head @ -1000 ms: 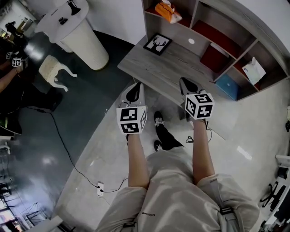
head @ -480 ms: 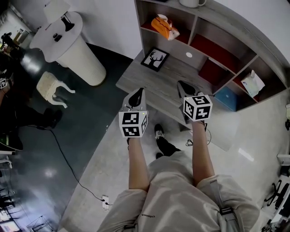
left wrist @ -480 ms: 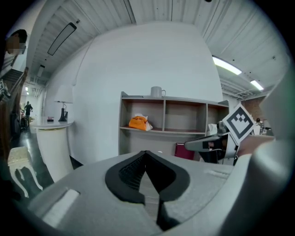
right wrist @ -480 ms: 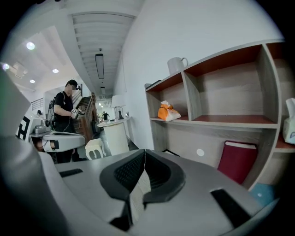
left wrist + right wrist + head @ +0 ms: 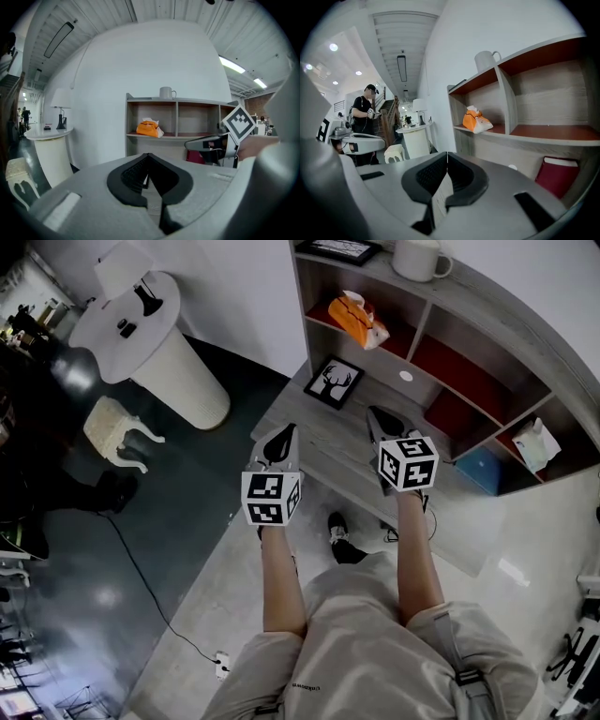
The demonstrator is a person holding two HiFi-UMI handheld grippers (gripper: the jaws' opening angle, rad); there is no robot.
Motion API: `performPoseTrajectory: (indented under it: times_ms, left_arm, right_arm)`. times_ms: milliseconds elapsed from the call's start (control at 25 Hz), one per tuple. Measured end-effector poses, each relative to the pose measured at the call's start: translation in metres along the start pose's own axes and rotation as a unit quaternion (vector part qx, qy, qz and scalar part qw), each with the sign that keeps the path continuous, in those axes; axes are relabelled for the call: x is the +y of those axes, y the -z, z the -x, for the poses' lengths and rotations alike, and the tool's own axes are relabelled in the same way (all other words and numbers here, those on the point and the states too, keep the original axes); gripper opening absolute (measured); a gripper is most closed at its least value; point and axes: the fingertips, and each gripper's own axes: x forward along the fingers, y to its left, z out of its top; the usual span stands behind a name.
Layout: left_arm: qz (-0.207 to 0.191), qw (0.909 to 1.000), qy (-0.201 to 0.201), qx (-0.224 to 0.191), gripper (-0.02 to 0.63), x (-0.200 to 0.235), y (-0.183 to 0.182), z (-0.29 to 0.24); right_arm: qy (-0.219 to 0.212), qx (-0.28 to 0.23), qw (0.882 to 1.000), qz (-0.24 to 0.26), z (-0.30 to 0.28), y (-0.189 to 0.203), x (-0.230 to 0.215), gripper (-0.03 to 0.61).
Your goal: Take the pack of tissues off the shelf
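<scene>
The left gripper (image 5: 280, 435) and right gripper (image 5: 381, 418), both pressed together and empty, point toward a grey shelf (image 5: 489, 293) holding an orange pack of tissues (image 5: 361, 321) in its upper-left compartment.

An orange soft-plastic pack of tissues (image 5: 359, 322) (image 5: 149, 128) (image 5: 475, 121), white tissue poking from its top, lies on the red-brown board of the leftmost upper compartment of a grey wooden shelf unit (image 5: 302, 296) (image 5: 127, 117) (image 5: 506, 101), near the front edge.
</scene>
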Motion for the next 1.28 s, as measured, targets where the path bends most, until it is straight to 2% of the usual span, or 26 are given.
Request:
performPoseTrajectory:
  times_ms: [320,480,720,920,1080,1280]
  left_arm:
    - [-0.010,0.9998,-0.013,-0.013,0.009,0.024,-0.031,-0.040]
    - [-0.011,0.9999,-0.011,-0.006,0.009,0.033,-0.035,-0.063]
    - [-0.015,0.9999,0.005,0.002,0.009,0.032,-0.038,-0.103]
    - [-0.021,0.9997,0.005,0.014,0.009,0.029,-0.030,-0.124]
    - [-0.018,0.9996,0.006,0.021,0.009,0.031,-0.023,-0.130]
    - [-0.026,0.9993,0.015,0.025,0.009,0.033,-0.022,-0.140]
  right_arm:
    - [0.001,-0.024,1.000,-0.002,-0.037,-0.037,-0.021,0.017]
    - [0.013,-0.046,0.999,-0.008,-0.053,-0.050,-0.034,0.017]
    - [0.033,-0.048,0.998,0.001,-0.075,-0.051,-0.058,0.017]
    - [0.029,-0.062,0.998,-0.016,-0.083,-0.045,-0.070,0.017]
    - [0.018,-0.055,0.998,-0.024,-0.088,-0.036,-0.070,0.015]
    - [0.019,-0.057,0.998,-0.011,-0.090,-0.037,-0.068,0.015]
